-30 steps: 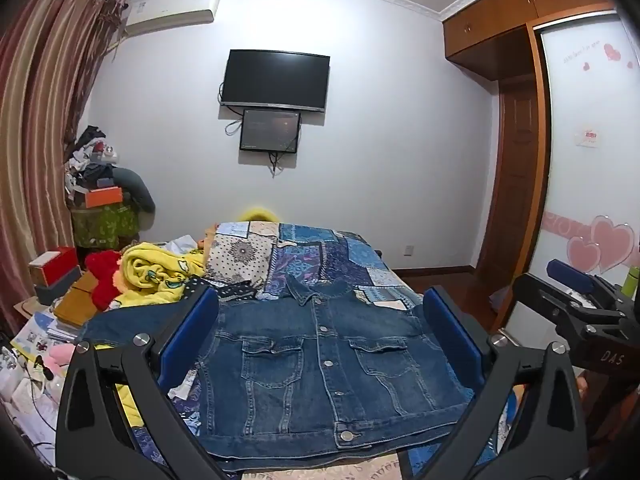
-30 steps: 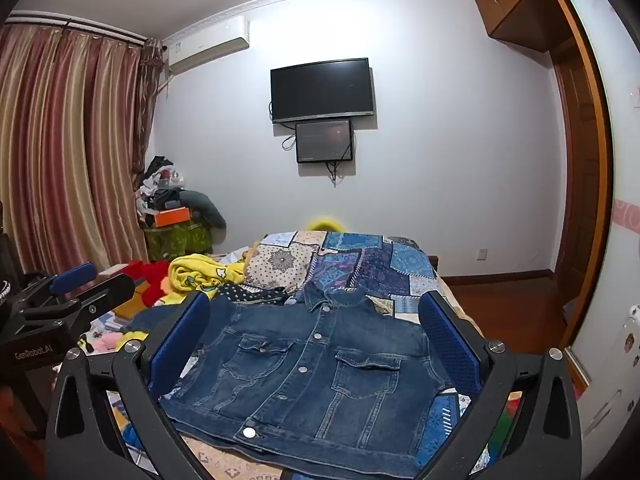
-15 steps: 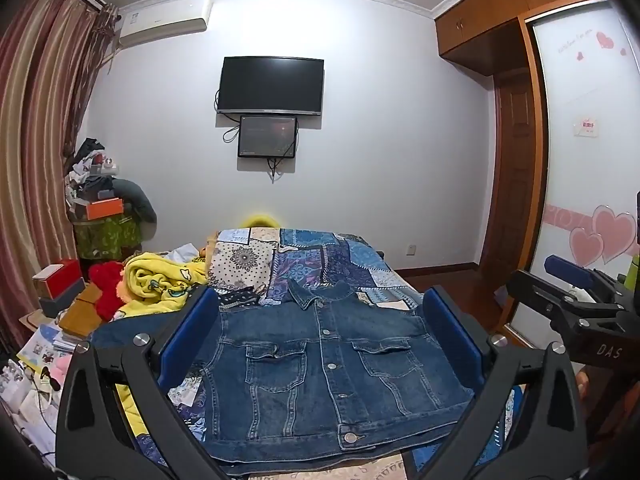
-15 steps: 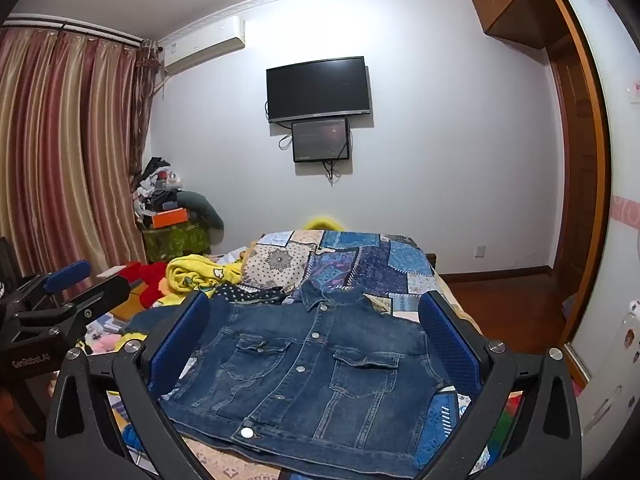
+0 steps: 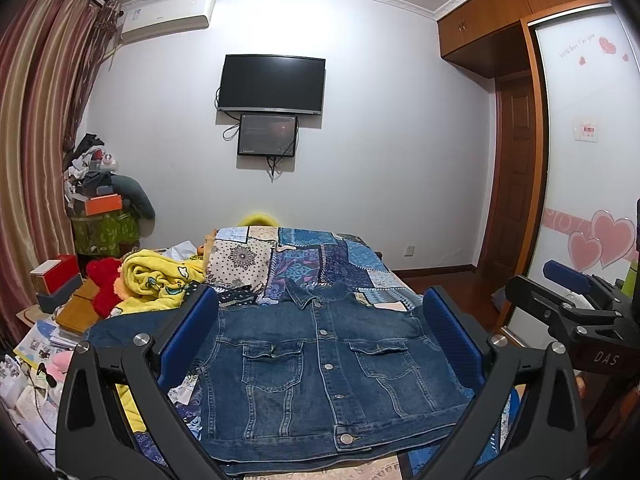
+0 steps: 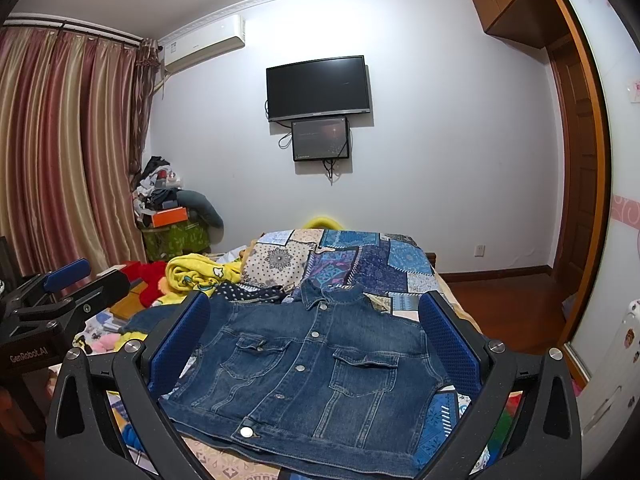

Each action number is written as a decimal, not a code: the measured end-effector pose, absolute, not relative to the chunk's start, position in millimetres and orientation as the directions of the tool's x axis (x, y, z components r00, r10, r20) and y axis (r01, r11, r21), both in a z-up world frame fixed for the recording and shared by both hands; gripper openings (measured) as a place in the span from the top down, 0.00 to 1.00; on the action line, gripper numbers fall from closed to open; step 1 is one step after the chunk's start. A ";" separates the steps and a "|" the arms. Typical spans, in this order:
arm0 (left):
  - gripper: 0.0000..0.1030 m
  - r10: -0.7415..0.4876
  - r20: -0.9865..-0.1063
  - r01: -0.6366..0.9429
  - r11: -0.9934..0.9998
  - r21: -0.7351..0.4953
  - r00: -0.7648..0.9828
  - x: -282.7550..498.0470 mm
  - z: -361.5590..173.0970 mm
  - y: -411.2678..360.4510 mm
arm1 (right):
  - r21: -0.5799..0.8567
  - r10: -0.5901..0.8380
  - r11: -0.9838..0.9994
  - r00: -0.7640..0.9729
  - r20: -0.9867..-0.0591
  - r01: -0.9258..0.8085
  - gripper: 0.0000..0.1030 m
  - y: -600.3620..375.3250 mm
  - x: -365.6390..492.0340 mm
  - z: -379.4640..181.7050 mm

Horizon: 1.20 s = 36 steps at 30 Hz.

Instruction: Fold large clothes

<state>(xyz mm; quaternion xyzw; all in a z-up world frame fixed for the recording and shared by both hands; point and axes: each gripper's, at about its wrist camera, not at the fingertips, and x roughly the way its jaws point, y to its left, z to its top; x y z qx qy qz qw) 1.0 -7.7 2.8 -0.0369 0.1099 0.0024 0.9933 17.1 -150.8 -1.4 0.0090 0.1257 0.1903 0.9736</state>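
A dark blue buttoned denim jacket (image 5: 320, 364) is laid flat, front up, on the patchwork-quilted bed (image 5: 320, 256), collar at 12 o'clock. Both the left tongs (image 5: 320, 344) and right tongs (image 6: 316, 344) are held spread apart above it, nothing clamped.

A wall television (image 5: 272, 83) hangs above a patchwork bedspread (image 5: 320, 256) beside a yellow blanket (image 5: 158, 280).

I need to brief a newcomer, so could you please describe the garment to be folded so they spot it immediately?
Start at the bed with the blue patchwork quilt below the wall television. On its near end lies the denim jacket, buttoned, front up. It alone is dark blue denim with metal buttons, unlike the yellow blanket to its left.
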 end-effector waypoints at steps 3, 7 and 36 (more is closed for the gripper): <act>0.00 -0.004 -0.220 -0.012 0.997 -0.072 0.976 1.2 3.3 -7.4 | 0.067 0.375 0.927 0.895 -0.243 -0.370 0.00 -150.7 17.0 -0.8; 0.00 -0.001 -0.223 -0.015 0.997 -0.071 0.975 2.9 2.5 -6.2 | 0.067 0.374 0.927 0.895 -0.244 -0.369 0.00 -150.8 17.2 -1.0; 0.00 0.002 -0.245 -0.021 0.997 -0.075 0.970 11.3 -3.7 -3.5 | 0.076 0.374 0.927 0.893 -0.251 -0.367 0.00 -152.5 20.0 -9.0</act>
